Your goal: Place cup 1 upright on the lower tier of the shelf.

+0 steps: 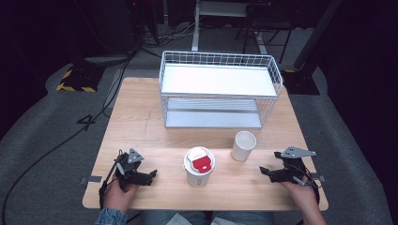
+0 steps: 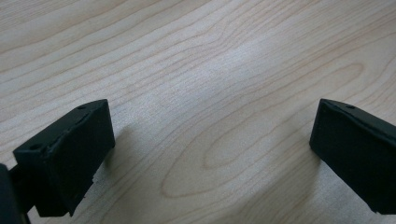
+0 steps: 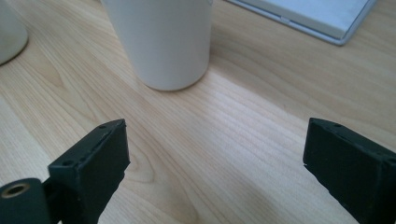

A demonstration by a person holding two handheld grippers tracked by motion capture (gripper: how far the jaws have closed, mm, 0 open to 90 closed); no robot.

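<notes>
From above, a wooden table (image 1: 141,122) holds a wire rack (image 1: 218,89) at the far side. Nearer stand an open white cup (image 1: 243,145) and, to its left, a lidded cup (image 1: 199,166), between the left gripper (image 1: 151,176) and right gripper (image 1: 265,171). Left gripper view: jaws apart over bare wood. Right gripper view: jaws apart, empty, the open white cup (image 3: 161,42) just ahead, unobstructed.

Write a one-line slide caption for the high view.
Open left gripper and right gripper rest on the table flanking a lidded cup and open white cup, before a wire rack.

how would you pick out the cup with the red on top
Start at the white wire rack at the back of the wooden table. Two white cups stand in front of it. The lidded cup is the nearer, left one; the open cup has no lid.
</notes>
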